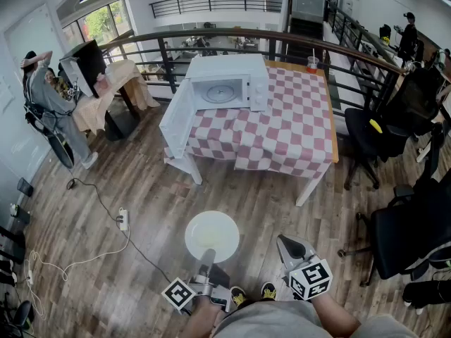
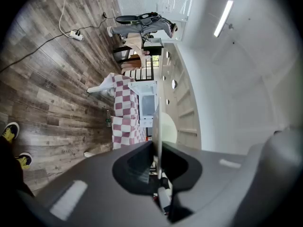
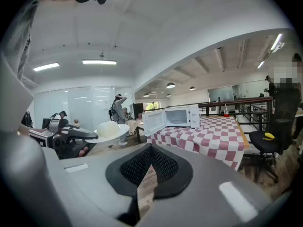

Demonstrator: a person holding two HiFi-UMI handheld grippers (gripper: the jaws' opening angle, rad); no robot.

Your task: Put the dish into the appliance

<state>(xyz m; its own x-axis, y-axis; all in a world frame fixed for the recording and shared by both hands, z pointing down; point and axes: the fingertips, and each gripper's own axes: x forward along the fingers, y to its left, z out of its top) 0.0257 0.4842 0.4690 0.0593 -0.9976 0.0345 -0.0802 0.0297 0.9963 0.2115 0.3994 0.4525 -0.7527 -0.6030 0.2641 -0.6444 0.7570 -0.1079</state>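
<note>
In the head view I hold a round white dish (image 1: 211, 235) level over the wooden floor, with my left gripper (image 1: 206, 258) shut on its near rim. The left gripper view shows the dish (image 2: 159, 122) edge-on, pinched between the jaws. My right gripper (image 1: 286, 244) hangs beside it on the right, shut with nothing held. The white microwave (image 1: 227, 83) stands on the far checkered table (image 1: 296, 129), its door (image 1: 176, 118) swung open to the left. From the right gripper view, the dish (image 3: 111, 128) and microwave (image 3: 173, 117) are ahead.
Black office chairs (image 1: 405, 210) stand on the right of the floor. A power strip (image 1: 123, 220) and white cable lie on the left. A railing (image 1: 162, 44) runs behind the table. A red cup (image 1: 312, 63) sits at the table's far corner. People (image 1: 49, 90) stand far left.
</note>
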